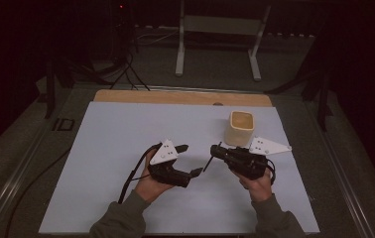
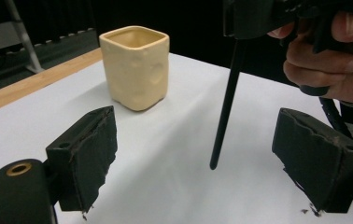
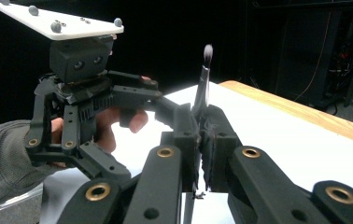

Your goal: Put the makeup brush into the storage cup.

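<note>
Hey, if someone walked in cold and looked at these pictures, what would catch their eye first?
Probably the cream square cup standing upright on the pale table, toward the far right. Next, the right tongs, shut on a thin black brush whose bristle tip points up in the right gripper view and whose handle hangs clear above the table. The left tongs face it with jaws wide open, nothing between the pads.

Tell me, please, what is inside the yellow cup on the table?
The yellow cup shows a bare, same-coloured inner wall near its rim; nothing sticks out. Its bottom is hidden by the walls, so small contents cannot be excluded.
</note>
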A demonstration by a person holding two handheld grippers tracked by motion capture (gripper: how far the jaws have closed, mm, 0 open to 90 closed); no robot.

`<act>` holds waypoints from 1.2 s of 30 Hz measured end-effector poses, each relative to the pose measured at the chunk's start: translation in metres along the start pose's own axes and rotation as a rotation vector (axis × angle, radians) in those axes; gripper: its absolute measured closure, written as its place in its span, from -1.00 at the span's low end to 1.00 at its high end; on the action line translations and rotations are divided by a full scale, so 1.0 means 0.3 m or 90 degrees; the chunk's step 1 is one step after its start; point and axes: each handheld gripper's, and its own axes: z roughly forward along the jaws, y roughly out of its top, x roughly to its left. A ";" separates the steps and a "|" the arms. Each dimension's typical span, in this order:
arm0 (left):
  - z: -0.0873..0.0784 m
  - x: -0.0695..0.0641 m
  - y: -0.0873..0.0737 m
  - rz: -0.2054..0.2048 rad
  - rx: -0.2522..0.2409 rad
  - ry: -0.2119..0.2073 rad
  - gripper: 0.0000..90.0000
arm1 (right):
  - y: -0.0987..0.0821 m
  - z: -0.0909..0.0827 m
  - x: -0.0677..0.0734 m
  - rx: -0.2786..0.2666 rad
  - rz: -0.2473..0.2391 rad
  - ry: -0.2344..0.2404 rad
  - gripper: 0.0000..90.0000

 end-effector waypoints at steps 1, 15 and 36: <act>-0.003 0.002 -0.001 -0.002 -0.001 0.003 -0.66 | 0.000 0.000 0.000 0.000 -0.001 0.000 0.89; -0.034 0.025 -0.014 -0.019 -0.005 0.033 -0.71 | 0.002 -0.004 -0.001 -0.002 0.000 -0.004 0.89; -0.108 0.056 -0.049 -0.031 0.003 0.073 -0.73 | 0.008 -0.009 0.001 -0.009 -0.002 -0.008 0.89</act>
